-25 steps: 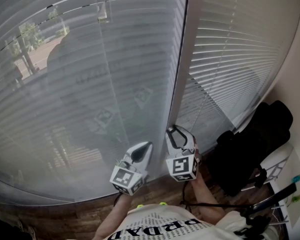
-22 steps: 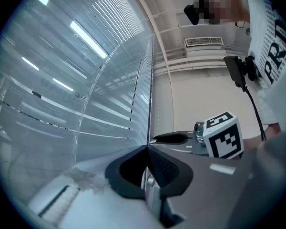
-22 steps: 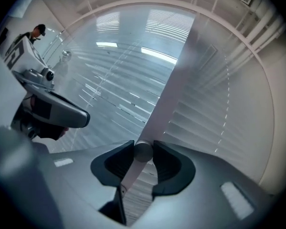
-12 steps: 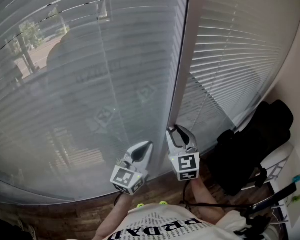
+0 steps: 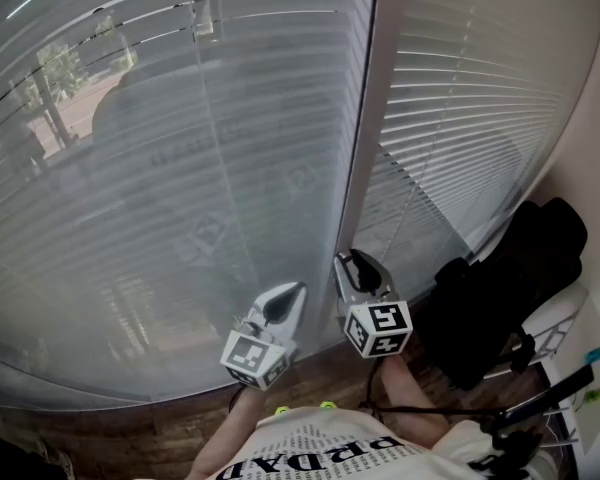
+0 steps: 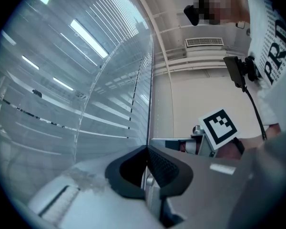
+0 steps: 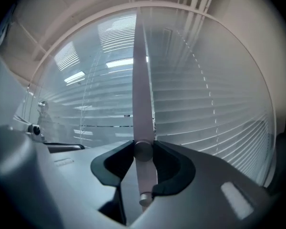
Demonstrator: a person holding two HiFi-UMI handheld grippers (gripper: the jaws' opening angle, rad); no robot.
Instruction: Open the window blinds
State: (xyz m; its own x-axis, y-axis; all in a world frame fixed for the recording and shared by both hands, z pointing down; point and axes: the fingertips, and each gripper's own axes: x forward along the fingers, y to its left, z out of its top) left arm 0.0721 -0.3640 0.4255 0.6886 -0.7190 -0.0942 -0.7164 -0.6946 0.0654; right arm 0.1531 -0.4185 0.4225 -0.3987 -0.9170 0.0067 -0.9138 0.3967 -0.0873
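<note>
Two sets of white slatted blinds cover the windows, the left blind [image 5: 170, 178] and the right blind [image 5: 480, 108], with a pale frame post [image 5: 365, 118] between them. My right gripper [image 5: 353, 261] is at the foot of the post, shut on a thin tilt wand [image 7: 143, 128] that hangs straight down between its pads. The wand's lower end [image 7: 144, 199] shows below the jaws. My left gripper [image 5: 296, 290] is beside it on the left, shut and empty, its tips [image 6: 147, 149] meeting. A clear wand [image 5: 215, 138] hangs in front of the left blind, untouched.
A black bag [image 5: 510, 288] on a chair stands at the right against the wall. Dark wooden floor [image 5: 130, 433] runs under the blinds. Cables [image 5: 450, 408] trail by my right arm. Trees and a street show through the left blind's upper slats [image 5: 55, 88].
My right gripper has rolled on the wand, its marker cube turning to show another face. Reflections on the left blind's slats have shifted. The left gripper has stayed still.
</note>
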